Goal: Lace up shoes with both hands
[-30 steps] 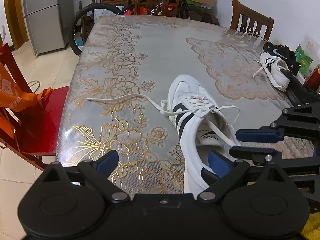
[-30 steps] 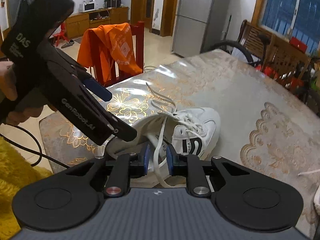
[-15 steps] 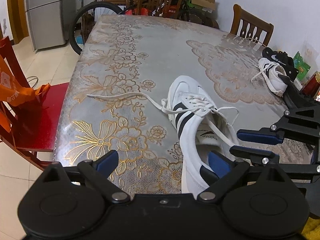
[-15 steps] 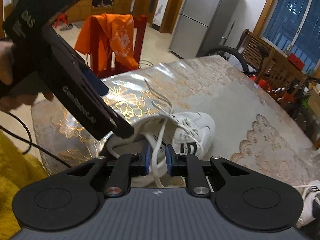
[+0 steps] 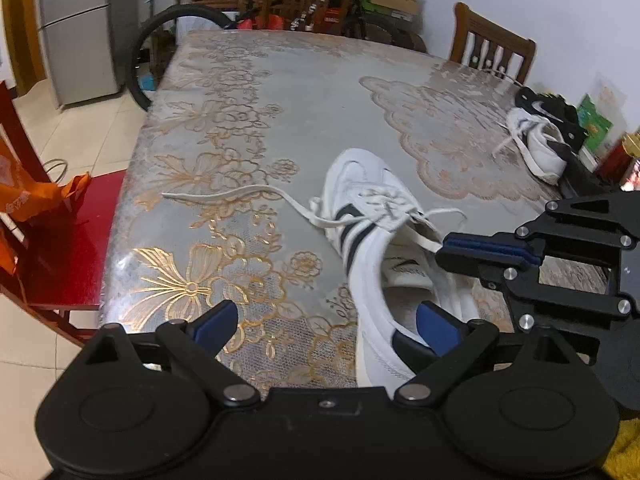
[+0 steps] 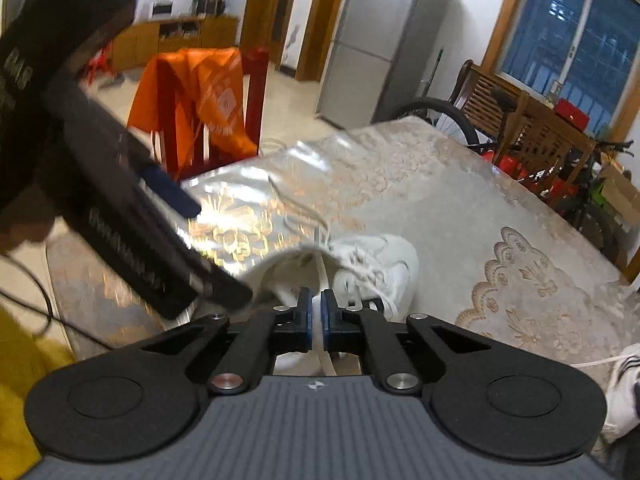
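A white shoe with black stripes lies on the floral table, toe pointing away. One lace end trails left over the cloth. The other lace end runs into my right gripper, whose jaws are closing with the blue pads pinching it. The right wrist view shows that lace between the pads of the right gripper, above the shoe. My left gripper is open across the shoe's heel, one pad inside the opening. The left gripper is blurred in the right wrist view.
A second white shoe and a black shoe lie at the table's far right edge. A red chair with orange cloth stands at the left side. A bicycle, wooden chairs and a fridge surround the table.
The right gripper's pads have closed from a narrow gap onto the lace and tilted up slightly. The left gripper and the shoe have stayed put.
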`<state>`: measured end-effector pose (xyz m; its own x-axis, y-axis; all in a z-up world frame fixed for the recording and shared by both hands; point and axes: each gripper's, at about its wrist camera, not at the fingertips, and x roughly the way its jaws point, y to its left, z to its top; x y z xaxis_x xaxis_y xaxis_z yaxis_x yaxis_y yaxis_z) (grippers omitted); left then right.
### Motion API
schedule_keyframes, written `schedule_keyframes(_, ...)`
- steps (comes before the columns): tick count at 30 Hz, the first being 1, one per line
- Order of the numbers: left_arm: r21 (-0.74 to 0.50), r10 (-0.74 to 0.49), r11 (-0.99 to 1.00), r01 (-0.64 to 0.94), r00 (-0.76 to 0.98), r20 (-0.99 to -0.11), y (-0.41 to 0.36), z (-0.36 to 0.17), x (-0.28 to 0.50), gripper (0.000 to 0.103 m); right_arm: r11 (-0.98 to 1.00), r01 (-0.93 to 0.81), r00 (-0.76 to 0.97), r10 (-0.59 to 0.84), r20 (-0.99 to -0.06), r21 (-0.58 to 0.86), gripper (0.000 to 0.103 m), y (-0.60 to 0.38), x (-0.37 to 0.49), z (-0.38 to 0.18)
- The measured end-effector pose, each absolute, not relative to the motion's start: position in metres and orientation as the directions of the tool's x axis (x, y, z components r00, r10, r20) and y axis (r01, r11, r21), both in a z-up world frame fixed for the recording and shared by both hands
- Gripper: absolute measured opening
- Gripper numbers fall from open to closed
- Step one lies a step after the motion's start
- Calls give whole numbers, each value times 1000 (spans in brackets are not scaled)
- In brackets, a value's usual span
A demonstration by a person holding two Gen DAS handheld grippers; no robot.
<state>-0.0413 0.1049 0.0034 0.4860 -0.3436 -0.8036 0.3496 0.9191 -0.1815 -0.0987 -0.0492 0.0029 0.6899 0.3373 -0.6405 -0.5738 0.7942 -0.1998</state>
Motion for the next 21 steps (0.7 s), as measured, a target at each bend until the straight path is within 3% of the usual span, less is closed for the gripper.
schedule_keyframes(5, -183, -346, 919, 350, 492, -799, 108, 6, -44, 96, 802, -579, 687, 383, -618, -146, 5, -54, -92, 14)
schedule_keyframes(7, -176, -347, 917, 359, 497, -795, 108, 9, -47, 96, 808, -585, 670, 434, -602, -68, 14, -61, -83, 23)
schedule_keyframes(9, -175, -349, 915, 363, 498, -794, 109, 11, -48, 96, 807, -590, 658, 459, -597, -30, 17, -60, -70, 25)
schedule_keyframes(15, -167, -336, 922, 349, 510, -791, 111, 13, -53, 96, 793, -603, 660, 438, -611, -83, 17, -52, -57, 11)
schedule_keyframes(18, -169, -340, 921, 352, 513, -788, 112, 14, -55, 96, 788, -611, 659, 456, -598, -71, 22, -67, -68, 22)
schedule_keyframes(21, -166, -337, 921, 351, 512, -790, 113, 13, -53, 96, 721, -687, 588, 481, -650, -89, 22, -80, -75, 31)
